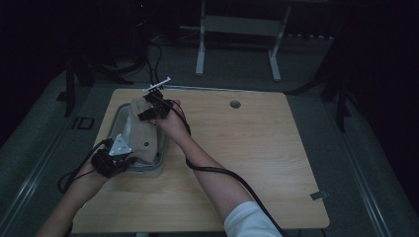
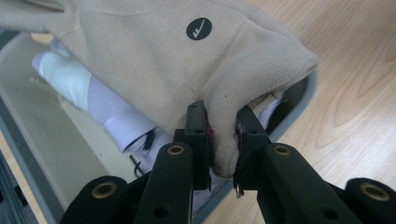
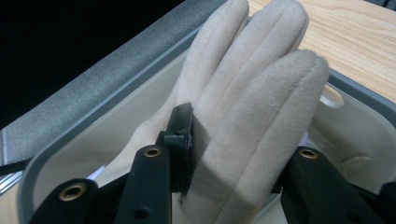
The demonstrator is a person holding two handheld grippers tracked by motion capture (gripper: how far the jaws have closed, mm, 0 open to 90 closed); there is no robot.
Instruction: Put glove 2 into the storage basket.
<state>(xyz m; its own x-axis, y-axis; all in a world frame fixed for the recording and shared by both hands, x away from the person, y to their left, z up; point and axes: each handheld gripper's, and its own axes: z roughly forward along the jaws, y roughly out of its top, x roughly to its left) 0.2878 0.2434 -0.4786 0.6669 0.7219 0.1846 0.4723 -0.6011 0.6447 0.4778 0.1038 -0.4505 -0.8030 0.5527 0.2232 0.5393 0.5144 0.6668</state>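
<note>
Beige fleece glove (image 1: 144, 134) stretched over grey plastic bin (image 1: 114, 129) on pale wooden counter (image 1: 257, 148). Cuff edge pinched tight between left gripper (image 2: 223, 140) fingers (image 2: 196, 135). Glove's finger end clamped between right gripper (image 3: 229, 154) fingers (image 3: 180, 140), part-open around the fleece.

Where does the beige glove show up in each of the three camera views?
High view: the beige glove lies left of centre over the grey bin, stretched between the two tools.
Left gripper view: the glove fills the upper middle, its cuff edge pinched in the left tool.
Right gripper view: the glove's fingers rise through the centre, clamped in the right tool.
Shared landmark: the grey bin's rim under the glove.
</note>
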